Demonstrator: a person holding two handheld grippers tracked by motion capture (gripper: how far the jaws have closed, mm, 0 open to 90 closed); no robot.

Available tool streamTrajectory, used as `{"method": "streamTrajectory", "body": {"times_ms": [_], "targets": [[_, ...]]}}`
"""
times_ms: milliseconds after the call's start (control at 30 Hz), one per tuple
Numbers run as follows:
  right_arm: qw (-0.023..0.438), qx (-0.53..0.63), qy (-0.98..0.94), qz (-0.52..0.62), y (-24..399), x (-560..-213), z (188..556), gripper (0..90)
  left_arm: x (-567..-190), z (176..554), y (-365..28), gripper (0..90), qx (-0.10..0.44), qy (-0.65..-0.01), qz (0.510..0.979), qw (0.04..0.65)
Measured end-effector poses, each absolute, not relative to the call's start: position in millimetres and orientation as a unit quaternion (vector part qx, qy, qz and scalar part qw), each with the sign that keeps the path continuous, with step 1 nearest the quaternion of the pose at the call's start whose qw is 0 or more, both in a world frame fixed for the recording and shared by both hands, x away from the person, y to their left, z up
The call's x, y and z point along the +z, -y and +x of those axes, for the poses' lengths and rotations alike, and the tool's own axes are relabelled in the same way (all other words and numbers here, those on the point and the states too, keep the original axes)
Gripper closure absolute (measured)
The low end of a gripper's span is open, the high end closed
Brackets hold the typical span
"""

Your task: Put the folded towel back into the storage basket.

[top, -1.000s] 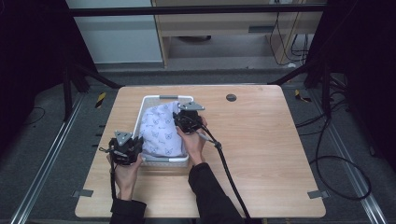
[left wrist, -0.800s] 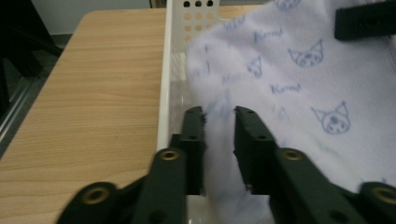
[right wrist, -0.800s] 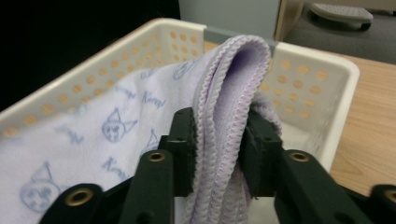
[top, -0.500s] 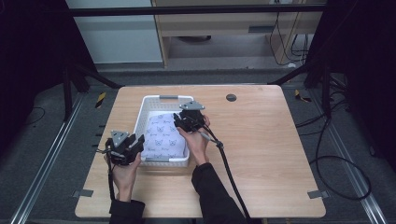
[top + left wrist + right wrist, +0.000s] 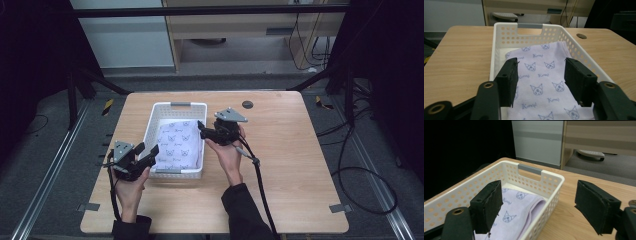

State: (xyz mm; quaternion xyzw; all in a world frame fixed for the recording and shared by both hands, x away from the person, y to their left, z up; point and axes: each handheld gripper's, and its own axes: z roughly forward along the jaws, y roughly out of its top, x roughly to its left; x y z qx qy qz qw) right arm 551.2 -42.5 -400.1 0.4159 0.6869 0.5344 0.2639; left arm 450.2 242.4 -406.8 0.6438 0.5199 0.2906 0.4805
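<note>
The left gripper (image 5: 148, 152), at the basket's seven o'clock corner, has just been opening its jaws and they gape with nothing between them. The folded cat-print cloth (image 5: 179, 146) lies flat inside the white basket (image 5: 199, 107). At three o'clock the right gripper (image 5: 202, 129) has likewise just been opening, empty, so the putting-in looks done.

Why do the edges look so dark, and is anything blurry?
High view: light falls on the wooden table, surroundings black. Left gripper view: the folded lilac cat-print cloth is sharp, the near black jaws soft. Right gripper view: the white perforated plastic basket is evenly lit, without glare.
</note>
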Motion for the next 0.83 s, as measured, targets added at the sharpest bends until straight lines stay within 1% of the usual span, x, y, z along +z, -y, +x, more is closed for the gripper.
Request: {"method": "streamTrajectory", "body": {"times_ms": [133, 233, 267, 300, 367, 467, 500, 600, 700, 767, 833], "targets": [[0.263, 0.542, -0.679, 0.42, 64, -399, 536, 17.9, -404, 443, -239, 38.6, 0.294, -0.51, 0.655, 0.474], [0.263, 0.545, -0.674, 0.423, 76, -400, 527, 16.9, -403, 440, -236, 35.7, 0.297, -0.504, 0.659, 0.472], [0.264, 0.546, -0.673, 0.423, 83, -401, 523, 16.3, -402, 438, -235, 35.7, 0.299, -0.501, 0.661, 0.471], [0.266, 0.549, -0.667, 0.428, 97, -403, 514, 16.3, -402, 435, -233, 33.5, 0.301, -0.497, 0.665, 0.469], [0.265, 0.551, -0.665, 0.43, 111, -406, 505, 16.2, -402, 432, -233, 31.2, 0.306, -0.49, 0.67, 0.466], [0.266, 0.549, -0.663, 0.433, 129, -412, 492, 15.6, -403, 428, -233, 29.8, 0.307, -0.487, 0.674, 0.463], [0.266, 0.549, -0.663, 0.433, 129, -412, 492, 15.6, -403, 428, -233, 29.2, 0.307, -0.487, 0.674, 0.463], [0.27, 0.539, -0.667, 0.438, 150, -422, 477, 15.3, -410, 425, -236, 28.1, 0.304, -0.488, 0.677, 0.459], [0.271, 0.532, -0.669, 0.443, 160, -428, 472, 14.9, -413, 424, -237, 27.2, 0.302, -0.488, 0.679, 0.457], [0.273, 0.527, -0.664, 0.454, 174, -436, 466, 14.7, -418, 421, -240, 26.7, 0.301, -0.487, 0.684, 0.452], [0.272, 0.527, -0.663, 0.458, 178, -437, 464, 14.5, -421, 420, -241, 26.3, 0.301, -0.487, 0.685, 0.449]]}}
